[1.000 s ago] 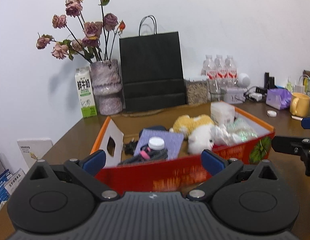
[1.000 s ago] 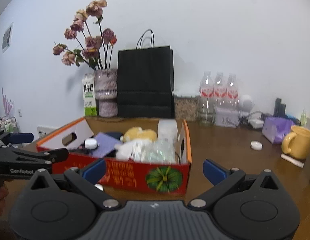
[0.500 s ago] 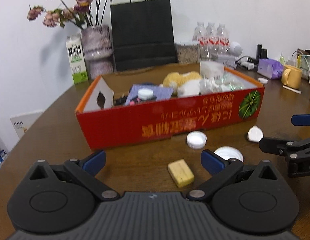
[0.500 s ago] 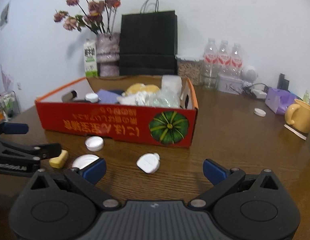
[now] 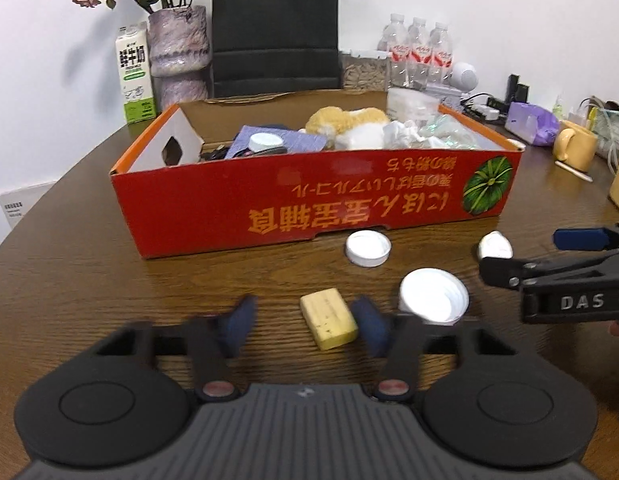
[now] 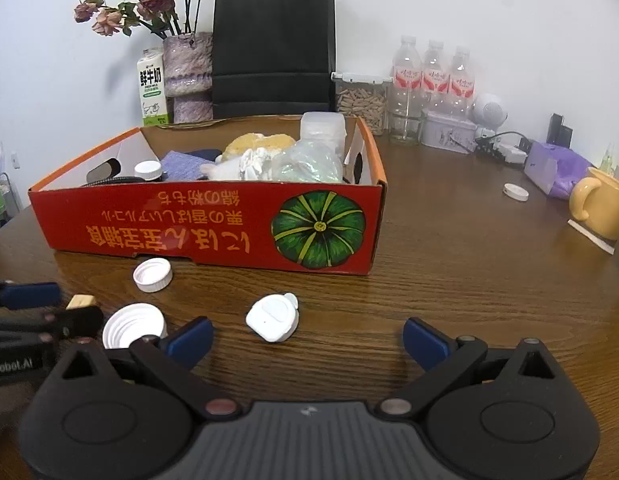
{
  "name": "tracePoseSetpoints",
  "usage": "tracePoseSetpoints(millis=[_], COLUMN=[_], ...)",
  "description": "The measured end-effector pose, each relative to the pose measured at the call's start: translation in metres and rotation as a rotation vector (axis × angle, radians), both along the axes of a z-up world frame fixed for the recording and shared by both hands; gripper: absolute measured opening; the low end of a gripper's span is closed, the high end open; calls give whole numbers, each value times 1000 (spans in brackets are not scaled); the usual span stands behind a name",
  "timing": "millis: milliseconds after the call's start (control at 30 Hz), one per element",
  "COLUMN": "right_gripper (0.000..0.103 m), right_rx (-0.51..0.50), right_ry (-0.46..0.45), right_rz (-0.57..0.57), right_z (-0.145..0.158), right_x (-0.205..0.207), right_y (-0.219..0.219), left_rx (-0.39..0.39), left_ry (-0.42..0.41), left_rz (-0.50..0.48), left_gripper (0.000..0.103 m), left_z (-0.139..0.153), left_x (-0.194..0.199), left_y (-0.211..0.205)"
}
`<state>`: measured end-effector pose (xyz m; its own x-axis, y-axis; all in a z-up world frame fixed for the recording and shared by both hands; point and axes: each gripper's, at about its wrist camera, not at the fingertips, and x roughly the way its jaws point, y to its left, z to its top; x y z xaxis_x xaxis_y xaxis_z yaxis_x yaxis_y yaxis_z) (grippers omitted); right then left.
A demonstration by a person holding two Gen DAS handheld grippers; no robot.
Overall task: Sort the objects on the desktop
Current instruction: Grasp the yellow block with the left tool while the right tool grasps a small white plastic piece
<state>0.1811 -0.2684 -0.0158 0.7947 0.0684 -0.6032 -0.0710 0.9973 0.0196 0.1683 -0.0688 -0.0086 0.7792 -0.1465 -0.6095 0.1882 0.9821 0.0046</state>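
A red cardboard box (image 5: 317, 196) holds plush toys, a purple cloth and a bottle. In front of it on the table lie a yellow eraser (image 5: 328, 318), a small white cap (image 5: 367, 248), a large white lid (image 5: 433, 295) and a white case (image 6: 272, 317). My left gripper (image 5: 303, 326) is low over the table, its blurred jaws partly closed around the eraser, the right pad close to it. My right gripper (image 6: 305, 340) is open and empty, just behind the white case. The box also shows in the right wrist view (image 6: 213, 220).
A vase of dried roses (image 5: 179, 46), a milk carton (image 5: 135, 74), a black paper bag (image 5: 275, 28) and water bottles (image 5: 419, 54) stand at the back. A yellow mug (image 6: 599, 208), a purple pack (image 6: 555, 168) and a white cap (image 6: 515, 191) are at the right.
Both grippers have dropped lower and nearer the table. My left jaws have narrowed in around the yellow eraser. My right gripper has come closer to the white case.
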Motion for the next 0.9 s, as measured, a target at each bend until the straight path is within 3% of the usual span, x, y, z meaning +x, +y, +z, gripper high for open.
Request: tracePoseSetpoints(millis=[33, 533, 633, 700, 733, 767, 900], right_gripper=[101, 101, 77, 43, 32, 28, 28], right_rx=[2, 2, 1, 0, 2, 2, -5], right_ry=[2, 49, 27, 8, 4, -2, -14], right_rz=[-1, 4, 19, 39, 48, 56, 72], right_z=[0, -5, -2, 0, 1, 1, 2], right_x=[0, 21, 23, 22, 22, 21, 15], right_y=[0, 3, 5, 8, 8, 9, 12], left_rx=[0, -24, -25, -25, -25, -26, -29], left_ry=[0, -24, -25, -26, -26, -26, -30], left_rz=[2, 49, 56, 59, 61, 63, 74], left_gripper=[22, 22, 22, 22, 22, 22, 22], left_z=[1, 10, 10, 9, 9, 8, 7], left_x=[0, 17, 20, 21, 21, 21, 21], left_y=[0, 8, 9, 10, 10, 10, 12])
